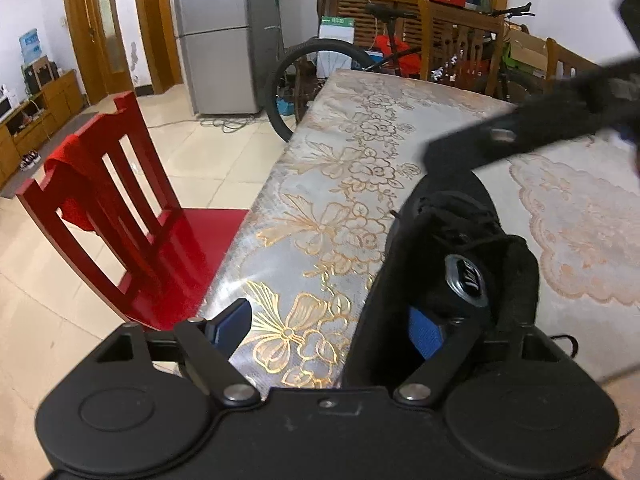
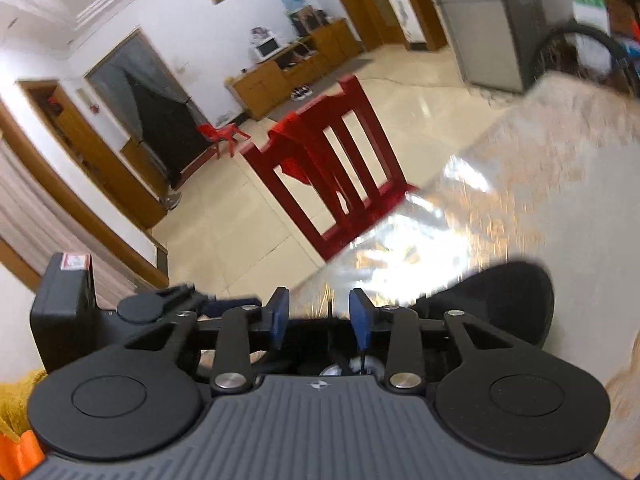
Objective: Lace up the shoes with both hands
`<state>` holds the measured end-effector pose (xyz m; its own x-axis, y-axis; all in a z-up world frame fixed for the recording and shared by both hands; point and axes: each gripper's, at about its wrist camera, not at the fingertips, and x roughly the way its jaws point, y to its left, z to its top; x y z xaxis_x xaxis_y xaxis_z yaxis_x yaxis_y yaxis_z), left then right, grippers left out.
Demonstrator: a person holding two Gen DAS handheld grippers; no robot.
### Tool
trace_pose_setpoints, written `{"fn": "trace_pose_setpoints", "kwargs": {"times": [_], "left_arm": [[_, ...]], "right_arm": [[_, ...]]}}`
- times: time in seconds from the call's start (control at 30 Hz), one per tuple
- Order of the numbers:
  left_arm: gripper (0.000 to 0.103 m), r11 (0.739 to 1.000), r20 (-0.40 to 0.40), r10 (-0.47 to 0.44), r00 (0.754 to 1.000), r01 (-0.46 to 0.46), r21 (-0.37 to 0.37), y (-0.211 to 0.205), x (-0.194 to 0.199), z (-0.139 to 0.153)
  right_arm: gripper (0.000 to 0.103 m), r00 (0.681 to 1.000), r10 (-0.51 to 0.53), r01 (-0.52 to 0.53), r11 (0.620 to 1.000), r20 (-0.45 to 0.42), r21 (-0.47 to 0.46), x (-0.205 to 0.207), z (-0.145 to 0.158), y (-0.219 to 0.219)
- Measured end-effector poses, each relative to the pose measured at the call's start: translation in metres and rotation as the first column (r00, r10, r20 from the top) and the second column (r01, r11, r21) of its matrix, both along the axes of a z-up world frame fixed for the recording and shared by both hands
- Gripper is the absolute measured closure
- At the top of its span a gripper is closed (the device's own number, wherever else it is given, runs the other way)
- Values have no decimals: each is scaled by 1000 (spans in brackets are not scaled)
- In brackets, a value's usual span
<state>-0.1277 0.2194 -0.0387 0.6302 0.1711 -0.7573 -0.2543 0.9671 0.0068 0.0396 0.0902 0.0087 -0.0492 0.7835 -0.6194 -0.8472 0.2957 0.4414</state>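
Observation:
A black shoe [image 1: 452, 236] stands on the table, its heel opening toward me in the left wrist view. My left gripper [image 1: 328, 330] is open wide and straddles the shoe's left wall. Its right pad [image 1: 425, 336] is inside the heel opening and its left pad [image 1: 231, 328] stands off over the cloth. A blurred black part of the right gripper [image 1: 520, 132] reaches over the toe. In the right wrist view my right gripper [image 2: 320, 314] is open, its blue pads apart. A thin dark strand, maybe the lace [image 2: 329, 306], runs between them untouched. The shoe [image 2: 508, 300] lies just right of it.
The table [image 1: 320, 152] wears a shiny floral cloth, and its left edge runs close to the shoe. A red chair [image 1: 120, 208] stands by that edge. A bicycle [image 1: 320, 64] and a fridge [image 1: 216, 32] are behind. The left gripper's black body [image 2: 64, 308] shows at the left.

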Motion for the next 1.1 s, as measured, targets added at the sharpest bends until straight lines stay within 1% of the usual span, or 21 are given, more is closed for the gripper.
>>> {"fn": "trace_pose_setpoints", "kwargs": {"times": [0.1, 0.17, 0.2, 0.23, 0.3, 0.37, 0.4, 0.43, 0.47, 0.5, 0.57, 0.63, 0.67, 0.73, 0.77, 0.8, 0.83, 0.87, 0.93, 1.0, 1.1], "left_arm": [[22, 1000, -13, -26, 1000, 26, 7, -6, -1, -2], [22, 999, -19, -48, 999, 48, 8, -10, -1, -3], [22, 998, -21, -57, 998, 57, 8, -11, 0, -4], [22, 998, -25, -69, 997, 70, 8, -13, 1, -5], [22, 996, -35, -93, 995, 94, 9, -17, 3, -9], [22, 993, -39, -115, 993, 116, 2, -20, 3, -14], [22, 993, -35, -117, 993, 117, -13, -19, 3, -15], [22, 993, -38, -119, 992, 118, -26, -18, 3, -16], [22, 993, -42, -118, 992, 116, -37, -16, 4, -16], [22, 992, -45, -117, 992, 115, -48, -14, 4, -17], [22, 992, -52, -117, 992, 114, -60, -11, 5, -18], [22, 992, -55, -117, 992, 113, -63, -10, 5, -19], [22, 992, -55, -115, 992, 112, -64, -9, 5, -19], [22, 991, -55, -114, 992, 110, -70, -10, 6, -20], [22, 992, -55, -114, 992, 110, -68, -10, 5, -19], [22, 992, -53, -116, 992, 112, -63, -11, 5, -19], [22, 992, -51, -119, 992, 116, -57, -13, 4, -18], [22, 992, -49, -121, 992, 118, -50, -12, 3, -18], [22, 991, -40, -132, 990, 131, -33, -13, 2, -16], [22, 989, -25, -147, 989, 147, -11, -16, 0, -13], [22, 986, -18, -163, 986, 164, 19, -18, -1, -10]], "right_arm": [[65, 994, 102, -98, 991, 41, -90, 0, -7, 33], [68, 980, 189, -175, 968, 65, -183, -4, -21, 53], [75, 977, 203, -188, 961, 59, -204, -3, -26, 58], [96, 982, 185, -176, 965, 29, -193, -1, -28, 59], [100, 988, 148, -151, 973, -33, -172, 5, -31, 59], [100, 989, 62, -73, 995, -137, -73, 16, -25, 50], [100, 966, 18, -11, 1000, -259, 28, 26, -19, 39], [99, 919, -3, 66, 987, -395, 146, 35, -14, 25], [99, 867, -2, 149, 955, -498, 256, 42, -7, 10], [98, 834, 11, 211, 917, -552, 338, 46, 2, -1], [103, 783, 68, 304, 825, -618, 476, 53, 22, -19], [102, 748, 171, 345, 725, -641, 596, 57, 44, -29], [103, 751, 206, 352, 678, -627, 645, 58, 58, -34], [103, 823, 201, 311, 625, -532, 716, 56, 92, -41], [102, 866, 159, 278, 637, -475, 719, 52, 106, -42], [100, 904, 97, 249, 675, -417, 694, 47, 116, -41], [88, 934, 39, 217, 727, -355, 651, 42, 123, -37], [60, 958, -9, 179, 800, -287, 572, 35, 122, -30], [41, 986, -81, 128, 924, -142, 360, 20, 106, -11], [41, 994, -106, 102, 983, 22, 153, 4, 73, 7], [48, 979, -59, 75, 994, 196, -75, -8, 23, 29]]}}
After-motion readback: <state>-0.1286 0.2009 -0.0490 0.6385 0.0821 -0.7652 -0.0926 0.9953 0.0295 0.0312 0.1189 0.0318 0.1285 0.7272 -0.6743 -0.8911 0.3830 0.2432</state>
